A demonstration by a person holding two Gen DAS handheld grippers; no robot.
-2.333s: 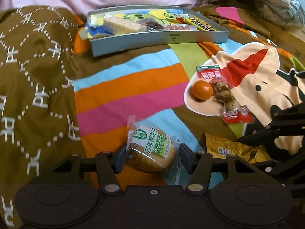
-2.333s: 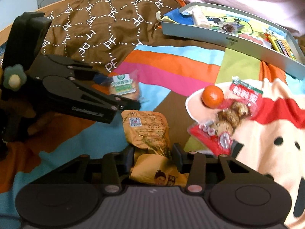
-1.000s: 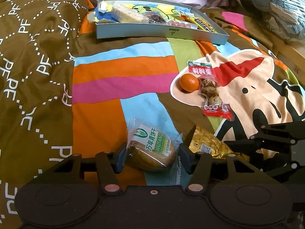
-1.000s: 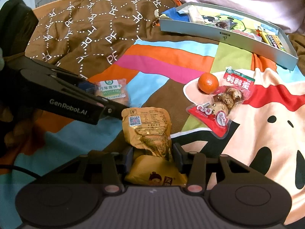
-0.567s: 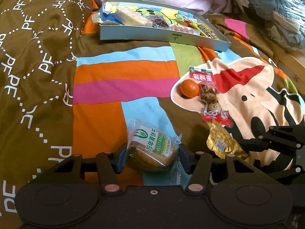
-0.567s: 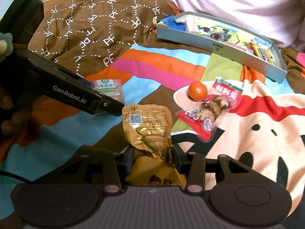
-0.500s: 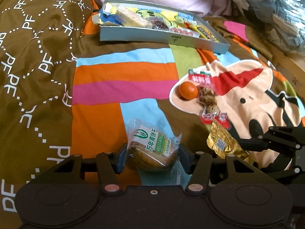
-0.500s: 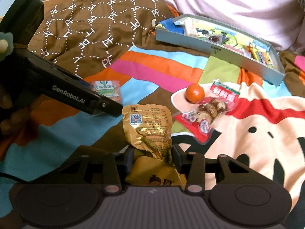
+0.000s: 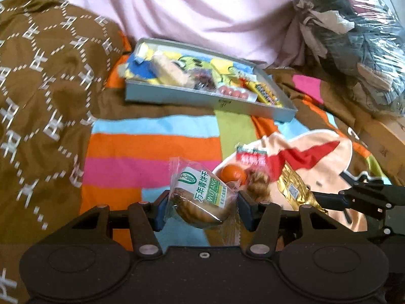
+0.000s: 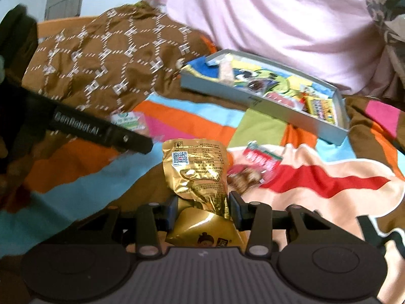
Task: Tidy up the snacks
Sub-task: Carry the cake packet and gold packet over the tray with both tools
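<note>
Both tongs are pinching snacks above the striped blanket [image 9: 152, 149]. Starting on the left, the left gripper [image 9: 201, 206] is squeezing a clear-wrapped pastry [image 9: 200, 200] with a green and white label between its blue-padded fingers [image 9: 162, 209]. Just beyond it, a small orange [image 9: 231, 173] and a red-labelled nut packet [image 10: 255, 162] are lying on the blanket's cartoon patch. Farther right, the right gripper [image 10: 203, 209] is clamping a crumpled gold foil pouch [image 10: 197, 169] near its lower end, with the printed back facing the camera. Behind everything, the shallow grey tray [image 9: 202, 98] is sitting against a pink cloth [image 9: 202, 12], already holding several colourful snacks.
</note>
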